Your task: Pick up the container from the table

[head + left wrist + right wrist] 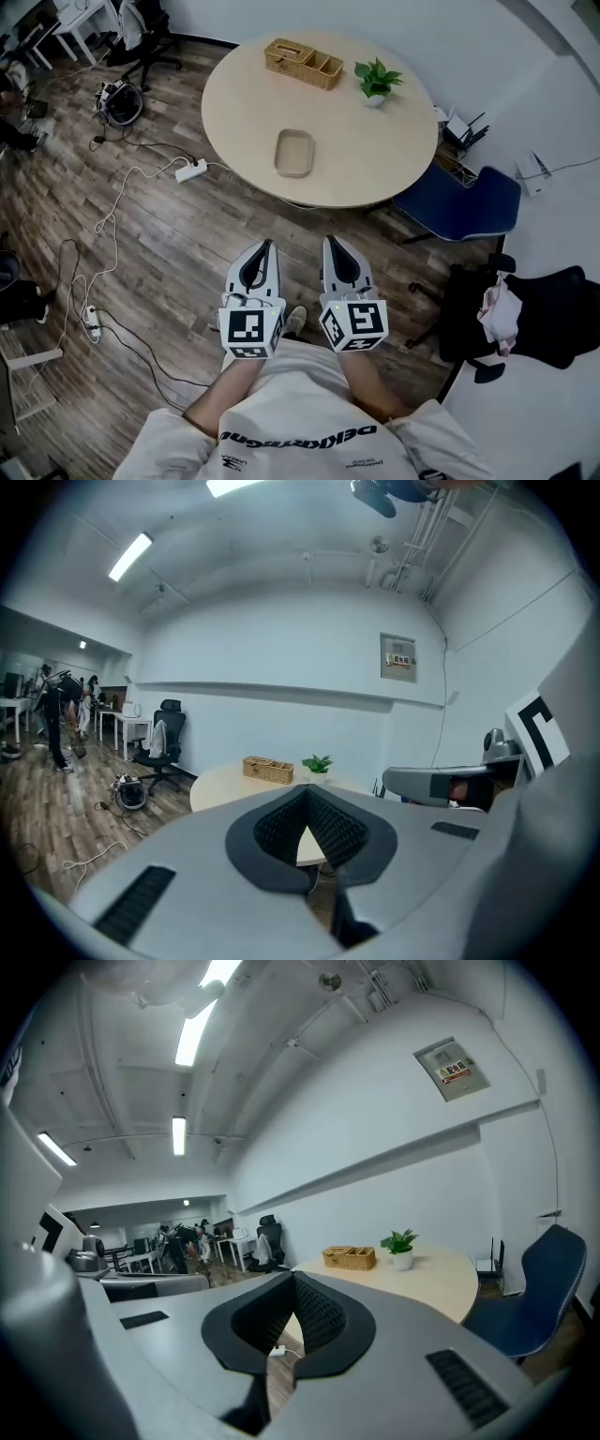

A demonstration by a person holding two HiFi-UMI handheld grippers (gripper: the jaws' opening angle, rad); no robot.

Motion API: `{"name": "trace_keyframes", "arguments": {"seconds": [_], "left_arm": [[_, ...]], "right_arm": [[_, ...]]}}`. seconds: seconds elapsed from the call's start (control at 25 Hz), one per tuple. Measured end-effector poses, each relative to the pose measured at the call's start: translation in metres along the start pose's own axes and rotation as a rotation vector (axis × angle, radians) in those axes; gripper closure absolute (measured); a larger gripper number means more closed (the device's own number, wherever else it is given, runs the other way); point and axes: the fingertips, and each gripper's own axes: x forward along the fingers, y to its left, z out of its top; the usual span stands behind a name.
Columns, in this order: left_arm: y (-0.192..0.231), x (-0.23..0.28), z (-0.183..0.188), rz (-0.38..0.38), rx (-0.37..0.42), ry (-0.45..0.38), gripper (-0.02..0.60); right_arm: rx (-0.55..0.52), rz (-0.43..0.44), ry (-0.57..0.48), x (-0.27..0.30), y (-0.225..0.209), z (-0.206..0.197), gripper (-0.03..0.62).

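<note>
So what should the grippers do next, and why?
Probably move forward toward the table: the left gripper and right gripper are shut, empty and short of its edge, and the shallow beige container lies untouched on it.

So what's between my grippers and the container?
Head view: only wood floor, then the table's bare near top, lies between the left gripper, the right gripper and the container.

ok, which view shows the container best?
Head view: the container lies whole and unobstructed on the table. Neither gripper view shows it; both catch only part of the tabletop.
</note>
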Motion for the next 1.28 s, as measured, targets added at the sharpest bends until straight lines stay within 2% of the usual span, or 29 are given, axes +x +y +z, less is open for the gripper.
{"name": "trace_keyframes", "arguments": {"seconds": [0.28, 0.48, 0.96, 1.28], "left_arm": [[0.032, 0.067, 0.001, -0.022, 0.011, 0.058, 0.566], [0.052, 0.116, -0.006, -0.046, -0.018, 0.094, 0.566], [0.089, 0.208, -0.043, -0.091, -0.030, 0.217, 0.566], [0.107, 0.253, -0.072, -0.094, -0.056, 0.284, 0.565]], "right_arm": [[0.023, -0.025, 0.057, 0.068, -0.021, -0.002, 0.562], [0.048, -0.054, 0.095, 0.119, -0.039, -0.010, 0.560], [0.107, -0.122, 0.198, 0.204, -0.076, -0.052, 0.560], [0.122, -0.132, 0.260, 0.245, -0.096, -0.077, 0.559]]}}
